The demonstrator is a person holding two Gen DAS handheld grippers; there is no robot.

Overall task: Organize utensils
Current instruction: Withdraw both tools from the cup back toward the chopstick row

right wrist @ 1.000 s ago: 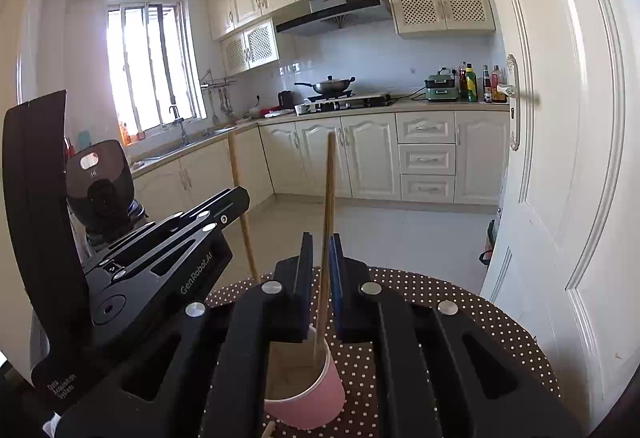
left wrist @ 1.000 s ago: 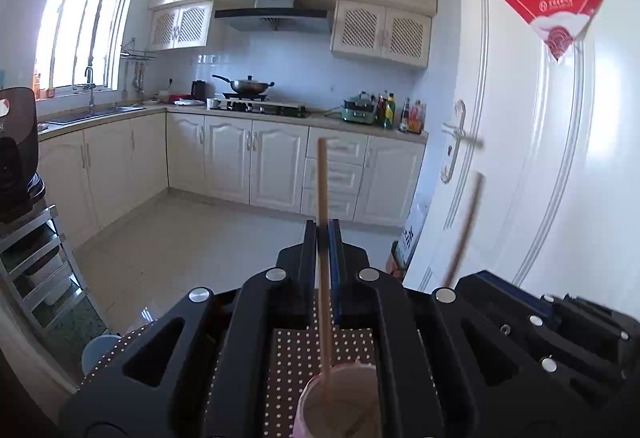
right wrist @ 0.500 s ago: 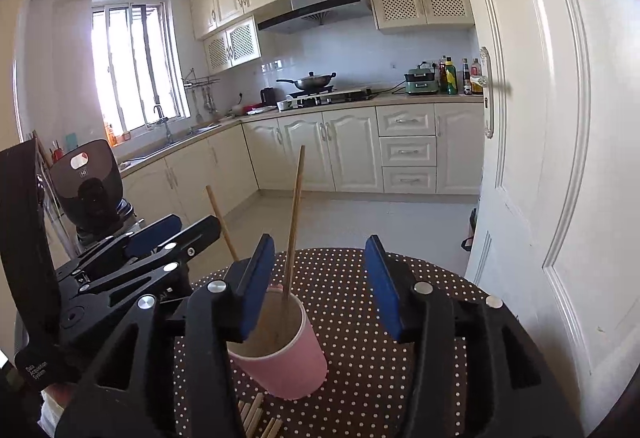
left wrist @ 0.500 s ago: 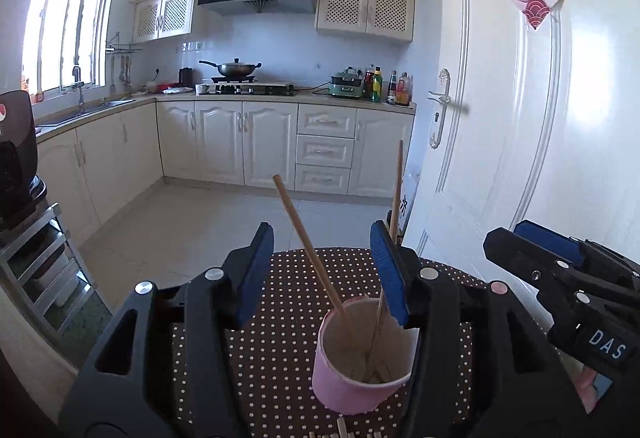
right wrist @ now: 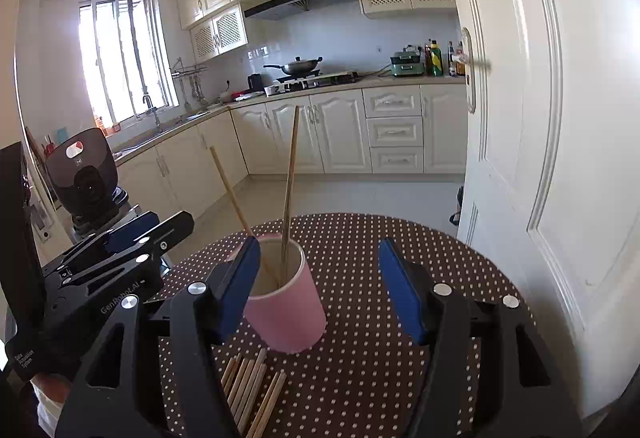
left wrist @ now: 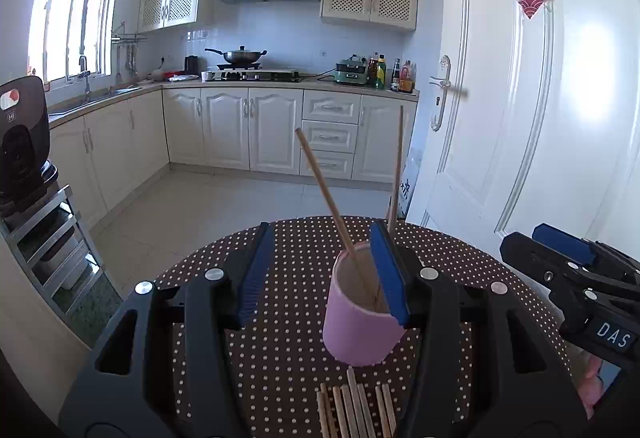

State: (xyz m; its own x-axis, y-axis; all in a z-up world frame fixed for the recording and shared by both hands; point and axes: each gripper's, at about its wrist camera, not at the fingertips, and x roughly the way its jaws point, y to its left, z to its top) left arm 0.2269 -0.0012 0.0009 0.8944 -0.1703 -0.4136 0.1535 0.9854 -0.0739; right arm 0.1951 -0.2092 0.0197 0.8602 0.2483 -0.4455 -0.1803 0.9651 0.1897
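Note:
A pink cup stands on the dotted round table. In it stand two wooden chopsticks, one leaning left and one nearly upright. My left gripper is open, and the cup sits partly behind its right pad, untouched. In the right wrist view the cup is beside the left pad of my right gripper, whose jaws are opening and press on nothing. Several loose chopsticks lie in front of the cup.
A white door stands close to the table's right side. To the left, a black appliance sits on a metal rack. Each gripper shows in the other's view: the right gripper and the left gripper. Kitchen cabinets lie beyond.
Both grippers were shut on a chopstick each above the cup. They have opened and drawn back, and the two chopsticks now stand free in the cup.

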